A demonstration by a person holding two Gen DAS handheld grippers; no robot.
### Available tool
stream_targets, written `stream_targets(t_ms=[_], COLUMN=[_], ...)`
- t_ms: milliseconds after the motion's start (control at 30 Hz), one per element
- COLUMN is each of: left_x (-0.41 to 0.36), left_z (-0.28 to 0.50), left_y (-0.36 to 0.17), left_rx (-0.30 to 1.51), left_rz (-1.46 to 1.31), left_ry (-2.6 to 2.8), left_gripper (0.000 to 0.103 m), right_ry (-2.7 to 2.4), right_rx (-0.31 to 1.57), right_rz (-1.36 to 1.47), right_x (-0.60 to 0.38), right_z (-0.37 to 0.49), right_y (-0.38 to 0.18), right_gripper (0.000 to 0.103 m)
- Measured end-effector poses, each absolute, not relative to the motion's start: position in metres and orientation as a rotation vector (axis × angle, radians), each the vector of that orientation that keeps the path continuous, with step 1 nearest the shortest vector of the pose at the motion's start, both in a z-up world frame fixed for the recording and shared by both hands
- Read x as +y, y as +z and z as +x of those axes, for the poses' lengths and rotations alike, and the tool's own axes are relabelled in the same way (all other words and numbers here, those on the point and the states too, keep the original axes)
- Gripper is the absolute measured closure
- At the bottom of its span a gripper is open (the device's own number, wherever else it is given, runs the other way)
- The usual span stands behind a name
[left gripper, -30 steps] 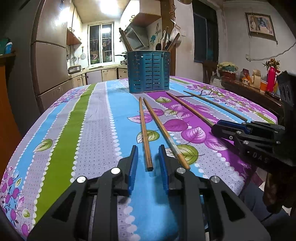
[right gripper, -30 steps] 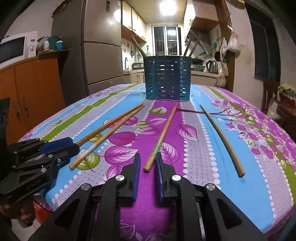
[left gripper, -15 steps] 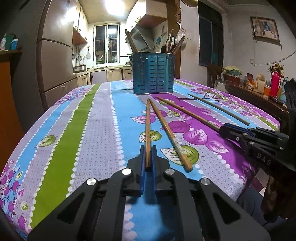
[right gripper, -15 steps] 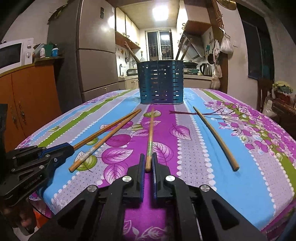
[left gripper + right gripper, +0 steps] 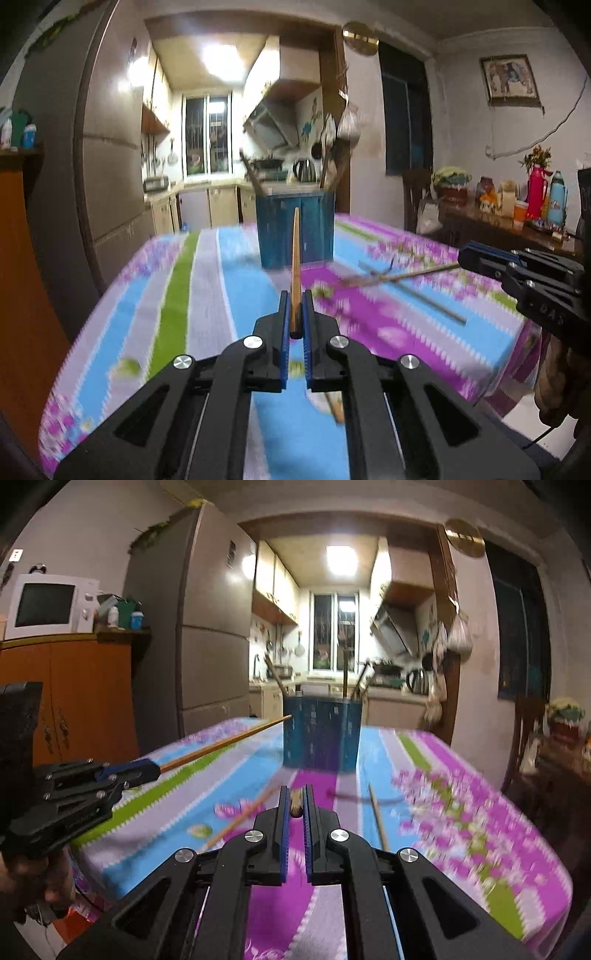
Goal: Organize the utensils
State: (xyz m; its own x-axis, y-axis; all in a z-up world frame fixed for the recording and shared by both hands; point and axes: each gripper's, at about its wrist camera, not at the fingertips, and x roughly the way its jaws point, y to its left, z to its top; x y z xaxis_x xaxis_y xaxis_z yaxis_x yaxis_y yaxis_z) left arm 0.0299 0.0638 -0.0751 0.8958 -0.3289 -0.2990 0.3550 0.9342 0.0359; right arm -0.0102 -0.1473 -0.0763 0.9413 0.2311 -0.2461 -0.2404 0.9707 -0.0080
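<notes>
Wooden chopstick [image 5: 294, 266] sits pinched in the left gripper [image 5: 294, 314], jaws pressed on its near end, tip aimed at the blue slotted holder [image 5: 295, 236] at the far side of the table. Right gripper [image 5: 294, 805] likewise clamped on a second chopstick [image 5: 295, 806] — only its butt end shows between the pads, the rest foreshortened. Both sticks are off the floral tablecloth [image 5: 207, 295] and in the air; from the right wrist view the left one angles up toward the holder's rim.

Still lying on the cloth: one chopstick [image 5: 240, 821] left of centre, one [image 5: 377, 821] to the right, blurred.

Step in hand, as I judge it: carry both to the holder and drop them in. To do it well — lift higher than the rim first, tip each stick toward vertical, and come in from above, since handles already stand in the holder and could deflect a tip. Grips are at the very end, so long levers; move smoothly or they may swing or slip. Insert one at a time to avoid the grippers clashing.
</notes>
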Motion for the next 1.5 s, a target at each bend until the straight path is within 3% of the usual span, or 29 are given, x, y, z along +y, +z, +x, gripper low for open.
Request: stream_targets(t_ms=[333, 700, 1200, 1367, 1433, 1500], left_x=[0.054, 0.066, 0.068, 0.074, 0.073, 0.069], left_z=[0.031, 0.04, 0.031, 0.024, 0.024, 0.024], left_y=[-0.049, -0.138, -0.167, -0.169, -0.167, -0.165], left_rx=[0.252, 0.409, 0.431, 0.418, 0.423, 0.434], left_rz=[0.154, 0.21, 0.191, 0.161, 0.165, 0.177], left_ry=[-0.344, -0.24, -0.213, -0.183, -0.184, -0.201], left_gripper=[0.098, 0.098, 0.097, 0.082, 0.083, 0.094], right_ry=[0.275, 0.297, 0.303, 0.3, 0.302, 0.305], right_rx=[0.153, 0.181, 0.21, 0.214, 0.217, 0.215], right_rz=[-0.075, -0.073, -0.062, -0.063, -0.064, -0.065], right_x=[-0.157, -0.165, -0.17, -0.171, -0.171, -0.171], right_z=[-0.004, -0.01, -0.019, -0.022, -0.021, -0.021], right_y=[-0.032, -0.044, -0.058, -0.058, -0.059, -0.058], right_gripper=[0.095, 0.095, 0.095, 0.095, 0.095, 0.095])
